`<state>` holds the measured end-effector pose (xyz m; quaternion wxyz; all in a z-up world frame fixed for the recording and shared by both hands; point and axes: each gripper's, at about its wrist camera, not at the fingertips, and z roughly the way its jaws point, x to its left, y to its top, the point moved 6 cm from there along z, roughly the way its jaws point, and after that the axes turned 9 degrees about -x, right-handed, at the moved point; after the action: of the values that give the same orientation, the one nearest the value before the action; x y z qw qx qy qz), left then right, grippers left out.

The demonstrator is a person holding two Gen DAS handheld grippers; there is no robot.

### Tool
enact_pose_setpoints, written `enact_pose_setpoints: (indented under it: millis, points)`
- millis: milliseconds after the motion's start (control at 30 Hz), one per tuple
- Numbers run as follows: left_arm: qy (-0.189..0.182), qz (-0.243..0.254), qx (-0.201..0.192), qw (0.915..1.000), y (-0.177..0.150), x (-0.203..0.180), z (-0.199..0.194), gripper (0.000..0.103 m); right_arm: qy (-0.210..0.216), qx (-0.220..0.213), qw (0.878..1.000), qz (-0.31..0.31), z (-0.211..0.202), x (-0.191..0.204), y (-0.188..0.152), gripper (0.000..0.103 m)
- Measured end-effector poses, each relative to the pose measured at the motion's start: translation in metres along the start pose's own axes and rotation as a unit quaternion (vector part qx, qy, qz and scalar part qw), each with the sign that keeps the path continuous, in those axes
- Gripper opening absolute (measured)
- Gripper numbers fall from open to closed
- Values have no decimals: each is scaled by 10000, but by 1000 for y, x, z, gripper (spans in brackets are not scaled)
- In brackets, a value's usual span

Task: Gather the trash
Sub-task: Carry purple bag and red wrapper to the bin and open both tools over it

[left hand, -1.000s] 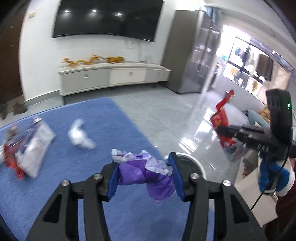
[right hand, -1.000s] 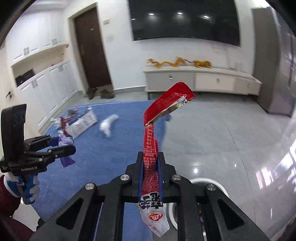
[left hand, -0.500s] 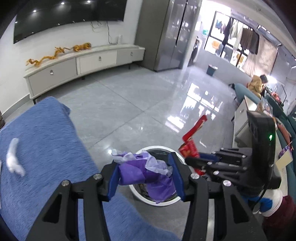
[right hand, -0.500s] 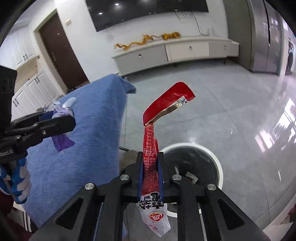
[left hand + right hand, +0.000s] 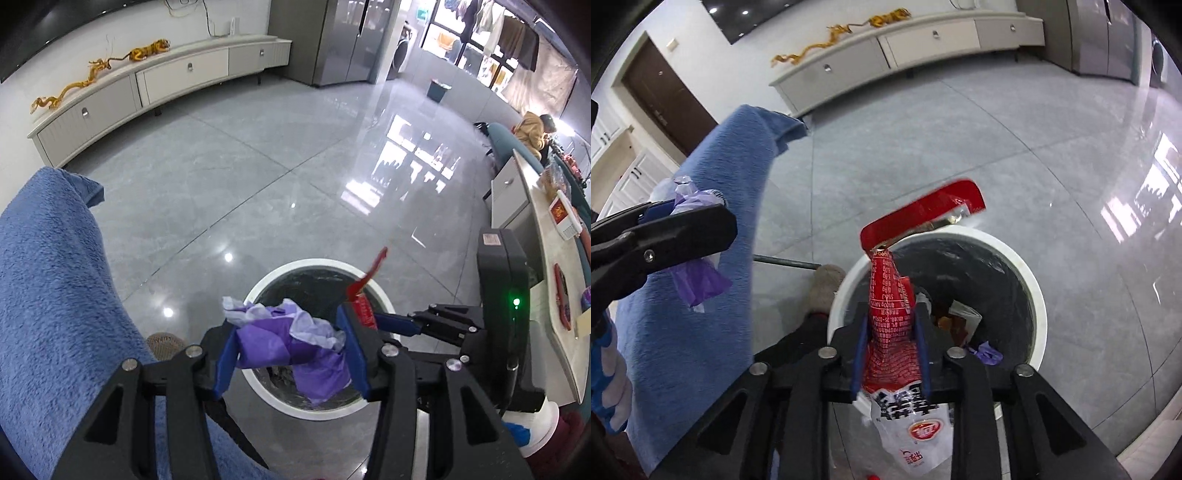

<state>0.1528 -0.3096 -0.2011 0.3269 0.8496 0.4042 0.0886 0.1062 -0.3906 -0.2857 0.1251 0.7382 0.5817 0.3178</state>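
Note:
A white-rimmed trash bin point(image 5: 1034, 295) with a black liner stands on the grey floor and holds several scraps. My right gripper point(image 5: 890, 332) hangs over its near rim. Its jaws are opening, and the red-and-white snack wrapper point(image 5: 890, 306) stands loosely between the blue pads, tilted. My left gripper point(image 5: 290, 343) is shut on a crumpled purple wrapper point(image 5: 280, 343) just above the bin point(image 5: 258, 291). In the left wrist view the right gripper point(image 5: 369, 317) comes in from the right with the red wrapper point(image 5: 364, 291).
A blue cloth point(image 5: 55, 295) covers the surface left of the bin. A beige slipper point(image 5: 827, 284) lies on the floor beside the rim. A white cabinet point(image 5: 166, 85) lines the far wall. A white counter point(image 5: 546, 280) stands at the right, with a person point(image 5: 532, 129) seated beyond it.
Both grippers have swung off the blue cloth and sunk over the bin. The right jaws have parted and the red wrapper has tipped. The left still grips the purple wrapper.

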Motion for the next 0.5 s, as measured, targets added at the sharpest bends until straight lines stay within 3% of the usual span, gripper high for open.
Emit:
enact_pose_setpoints:
  millis: [100, 500]
  points:
    - [-5, -70, 121, 9999, -2, 3, 12, 52, -33, 111, 9999, 43, 9, -7, -4, 39]
    - [-166, -208, 159, 9995, 0, -2, 16, 61, -117, 181, 9996, 187, 11, -25, -14, 48]
